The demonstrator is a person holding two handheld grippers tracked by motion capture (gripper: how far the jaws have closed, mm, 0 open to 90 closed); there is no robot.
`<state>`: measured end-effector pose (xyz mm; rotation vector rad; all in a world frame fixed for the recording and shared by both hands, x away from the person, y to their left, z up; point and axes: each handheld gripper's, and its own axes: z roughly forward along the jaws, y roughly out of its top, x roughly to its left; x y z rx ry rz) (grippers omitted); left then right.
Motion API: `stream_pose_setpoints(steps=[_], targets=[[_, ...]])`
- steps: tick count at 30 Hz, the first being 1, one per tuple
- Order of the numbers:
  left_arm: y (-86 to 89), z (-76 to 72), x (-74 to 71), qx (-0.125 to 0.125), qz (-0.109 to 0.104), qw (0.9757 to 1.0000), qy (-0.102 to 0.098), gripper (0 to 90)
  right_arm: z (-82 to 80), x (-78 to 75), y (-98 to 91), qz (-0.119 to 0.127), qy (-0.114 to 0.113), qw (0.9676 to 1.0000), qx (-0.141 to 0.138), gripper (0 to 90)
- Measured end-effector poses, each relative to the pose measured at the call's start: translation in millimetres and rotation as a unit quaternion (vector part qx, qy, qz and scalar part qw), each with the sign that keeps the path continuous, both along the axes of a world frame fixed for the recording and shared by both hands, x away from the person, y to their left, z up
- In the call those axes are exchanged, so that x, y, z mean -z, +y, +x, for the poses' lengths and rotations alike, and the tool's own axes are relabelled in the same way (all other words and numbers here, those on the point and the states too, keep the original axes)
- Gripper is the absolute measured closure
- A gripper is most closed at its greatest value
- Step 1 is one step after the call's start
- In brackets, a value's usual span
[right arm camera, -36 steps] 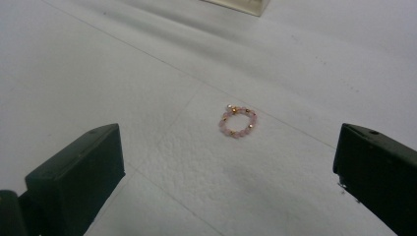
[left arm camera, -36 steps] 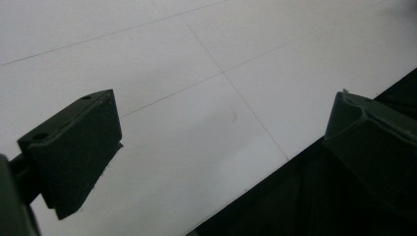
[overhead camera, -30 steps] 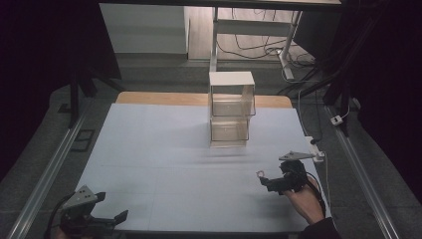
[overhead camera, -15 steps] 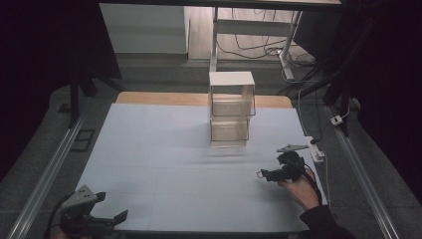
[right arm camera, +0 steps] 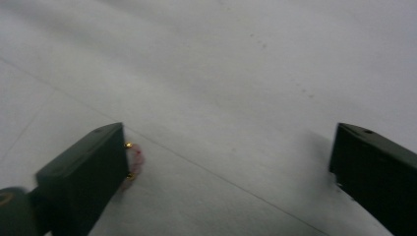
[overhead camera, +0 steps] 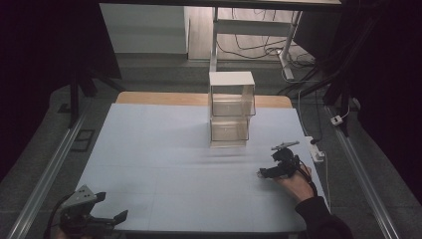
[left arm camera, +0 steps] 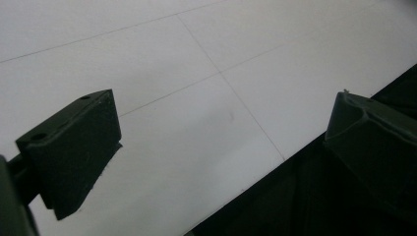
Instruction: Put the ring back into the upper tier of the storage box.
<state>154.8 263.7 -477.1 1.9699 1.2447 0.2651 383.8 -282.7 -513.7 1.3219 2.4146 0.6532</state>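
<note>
A pale, almost white sheet covers the desk (overhead camera: pixel 164 159), with a strip of bare wood showing along its far edge. Near the middle of that far edge stand two clear boxes (overhead camera: pixel 230 112), one stacked on the other; the upper has a white top and sits a little further back than the lower, which rests on the sheet. The left gripper (overhead camera: pixel 107 219) hangs at the near left corner, over the front edge, its jaws set wide apart with nothing between them; in the left gripper view (left arm camera: pixel 221 157) the sheet's faint seam lines run beneath the jaws and the dark drop beyond the desk edge shows at lower right. The right gripper (overhead camera: pixel 266 172) sits low over the sheet toward the right edge, nearer than the boxes and well apart from them, held by a hand (overhead camera: pixel 293 184) in a dark sleeve. In the right gripper view (right arm camera: pixel 228 167) its jaws also stand wide apart above bare sheet, gripping nothing.
</note>
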Motion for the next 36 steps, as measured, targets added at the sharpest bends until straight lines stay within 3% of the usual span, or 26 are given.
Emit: stream_pose_setpoints(steps=[6,12,13,23,36], targets=[[-0.2,-0.1,-0.1,0.0,0.001,1.0,0.0,0.9,-7.0,-8.4,9.4,-0.003,0.01,0.9993,-0.036,41.4],[0.2,-0.2,-0.2,-0.001,0.001,1.0,0.0,0.9,-12.8,-11.6,20.2,-0.007,0.022,0.9973,-0.069,81.7],[0.2,-0.2,-0.2,-0.001,0.001,1.0,0.0,0.9,-13.1,-11.7,21.0,-0.006,0.025,0.9969,-0.074,84.8],[0.0,-0.3,-0.3,0.001,0.0,1.0,-0.001,1.0,-10.3,-14.1,16.7,0.029,0.042,0.9972,-0.054,86.9],[-0.1,-0.3,-0.3,0.001,0.001,1.0,-0.001,1.3,-18.7,-39.4,18.6,0.063,-0.01,0.9955,-0.07,87.1]])
